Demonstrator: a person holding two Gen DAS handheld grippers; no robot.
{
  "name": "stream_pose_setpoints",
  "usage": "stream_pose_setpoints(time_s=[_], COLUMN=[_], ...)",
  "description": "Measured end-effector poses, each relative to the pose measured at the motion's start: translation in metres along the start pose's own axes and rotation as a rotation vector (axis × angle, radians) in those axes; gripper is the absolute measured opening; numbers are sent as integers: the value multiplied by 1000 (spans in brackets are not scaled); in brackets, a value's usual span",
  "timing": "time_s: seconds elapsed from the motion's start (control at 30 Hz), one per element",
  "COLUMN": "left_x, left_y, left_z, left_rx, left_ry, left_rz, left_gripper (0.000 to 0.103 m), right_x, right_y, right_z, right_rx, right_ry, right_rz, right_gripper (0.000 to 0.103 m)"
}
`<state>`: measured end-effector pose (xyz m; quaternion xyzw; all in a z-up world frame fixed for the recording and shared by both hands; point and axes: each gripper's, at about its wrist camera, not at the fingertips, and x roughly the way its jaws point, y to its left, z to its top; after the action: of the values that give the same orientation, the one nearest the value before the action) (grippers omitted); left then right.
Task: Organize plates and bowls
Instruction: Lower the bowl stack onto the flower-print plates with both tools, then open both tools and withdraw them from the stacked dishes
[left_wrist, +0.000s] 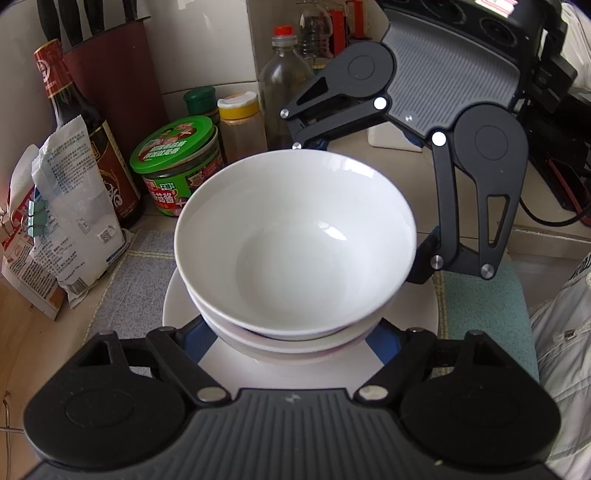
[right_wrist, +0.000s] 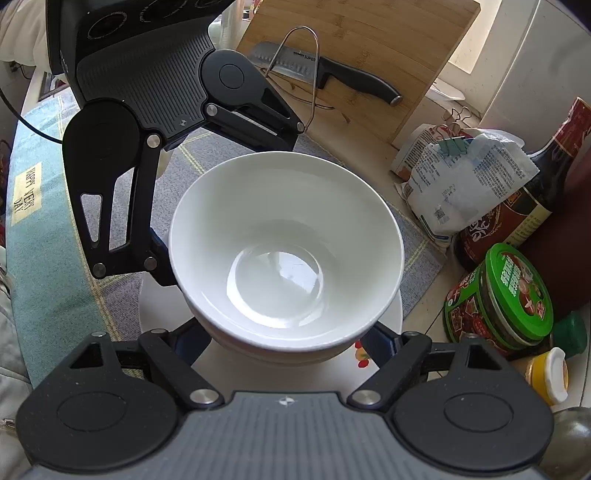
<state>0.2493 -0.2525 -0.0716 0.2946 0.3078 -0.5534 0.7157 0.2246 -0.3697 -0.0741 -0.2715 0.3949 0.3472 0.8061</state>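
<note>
A stack of white bowls (left_wrist: 295, 240) stands over a white plate (left_wrist: 177, 310) on a grey checked cloth (left_wrist: 136, 280). My left gripper (left_wrist: 291, 328) comes in from the near side, its blue fingers (left_wrist: 195, 343) pressed on the lower bowls from both sides. My right gripper (left_wrist: 369, 206) reaches in from the far right and clasps the same stack. In the right wrist view the bowls (right_wrist: 284, 240) fill the middle, with the right gripper (right_wrist: 284, 332) shut low on them and the left gripper (right_wrist: 225, 208) opposite. Whether the stack rests on the plate (right_wrist: 159, 306) I cannot tell.
A green-lidded jar (left_wrist: 177, 162), dark sauce bottle (left_wrist: 85, 122), clipped bags (left_wrist: 66, 221), spice jars and an oil bottle (left_wrist: 284, 92) crowd the left and back. A cutting board (right_wrist: 351, 55) with a knife (right_wrist: 354, 77) leans behind. A teal cloth (left_wrist: 487, 302) lies at the right.
</note>
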Motion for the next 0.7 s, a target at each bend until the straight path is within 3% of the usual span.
stream_pose_setpoints(time_s=[0.27, 0.4, 0.7], left_x=[-1, -2, -16], left_y=[2, 6, -8], left_z=[0, -3, -9], left_rx=[-21, -62, -71], left_ry=[0, -13, -64], left_rz=[-7, -11, 90], left_gripper=[85, 86, 96], right_x=[2, 3, -2], right_y=[-2, -1, 4], right_z=[0, 0, -1], right_rx=[4, 7, 19], right_ry=[-4, -17, -39], right_rz=[7, 9, -7], right_gripper=[91, 99, 103])
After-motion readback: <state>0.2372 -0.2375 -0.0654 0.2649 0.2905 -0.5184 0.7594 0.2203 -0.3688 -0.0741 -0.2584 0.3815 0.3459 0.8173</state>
